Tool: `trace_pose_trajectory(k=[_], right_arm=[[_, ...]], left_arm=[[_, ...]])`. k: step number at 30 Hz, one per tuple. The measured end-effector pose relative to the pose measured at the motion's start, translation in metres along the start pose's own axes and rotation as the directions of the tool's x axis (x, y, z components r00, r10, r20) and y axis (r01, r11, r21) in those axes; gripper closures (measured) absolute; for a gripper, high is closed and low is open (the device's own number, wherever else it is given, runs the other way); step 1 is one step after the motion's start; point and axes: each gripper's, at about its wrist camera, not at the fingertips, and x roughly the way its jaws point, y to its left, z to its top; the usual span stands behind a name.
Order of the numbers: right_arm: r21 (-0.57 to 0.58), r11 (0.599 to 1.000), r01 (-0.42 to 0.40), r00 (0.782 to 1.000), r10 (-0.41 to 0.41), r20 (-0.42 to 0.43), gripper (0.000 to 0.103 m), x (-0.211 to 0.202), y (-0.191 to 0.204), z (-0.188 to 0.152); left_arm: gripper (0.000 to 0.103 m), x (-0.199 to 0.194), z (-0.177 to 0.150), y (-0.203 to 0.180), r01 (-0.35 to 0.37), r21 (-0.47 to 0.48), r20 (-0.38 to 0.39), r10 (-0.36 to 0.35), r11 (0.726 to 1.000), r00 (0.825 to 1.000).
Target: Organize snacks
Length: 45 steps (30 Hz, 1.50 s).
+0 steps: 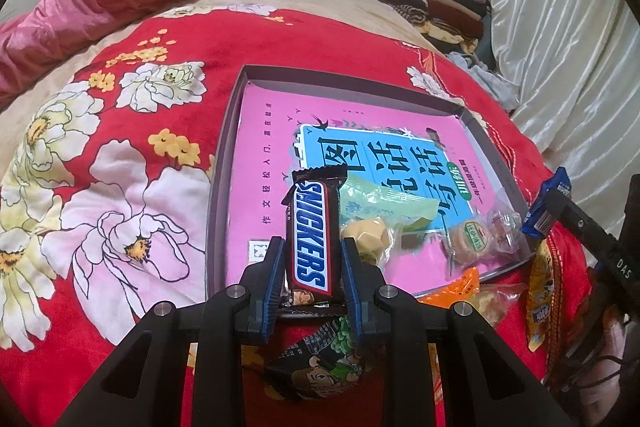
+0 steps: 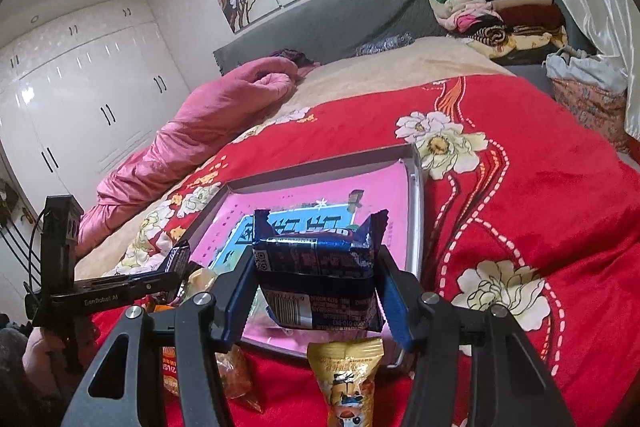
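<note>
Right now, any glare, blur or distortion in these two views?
Left wrist: heavy fisheye bending, Snickers bar sharp, white curtain slightly washed out. Right wrist: glare streaks on glossy wardrobe doors, blue packet in focus, dark vignette at corners.

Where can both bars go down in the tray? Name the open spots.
Open: the tray's far half, and its left strip beside the Snickers bar. Crowded: the near right corner, where the green packet and clear-wrapped biscuit lie.

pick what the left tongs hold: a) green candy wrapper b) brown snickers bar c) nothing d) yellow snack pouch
b: in the left wrist view the left tongs are shut on the brown Snickers bar, held over the near edge of the grey tray.
</note>
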Motion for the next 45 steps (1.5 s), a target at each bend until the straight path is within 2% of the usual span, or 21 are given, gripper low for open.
trace_pose_trajectory(k=[11,25,36,45], right_arm=[[-0.01,1.0,-0.022,0.998,0.022,-0.057,0.046,0.01,0.005,-0.006],[-0.038,0.999,0.039,0.994,-0.042,-0.104,0.046,0.018,0.004,-0.01],[-0.12,0.988,0.094,0.986,-0.109,-0.128,0.045,0.022,0.013,-0.014],[-0.122,0.99,0.067,0.987,-0.084,-0.137,0.045,0.023,0.016,-0.015]], left_arm=[[0.074,0.0,0.0,0.0,0.0,0.0,-0.001,0.0,1.0,1.0],[0.074,0.001,-0.001,0.001,0.008,-0.009,-0.001,-0.008,1.0,1.0],[0.074,0.001,-0.002,0.002,0.0,-0.007,-0.006,0.0,1.0,1.0],[0.074,0.001,-0.002,0.003,0.0,-0.009,-0.009,0.0,1.0,1.0]])
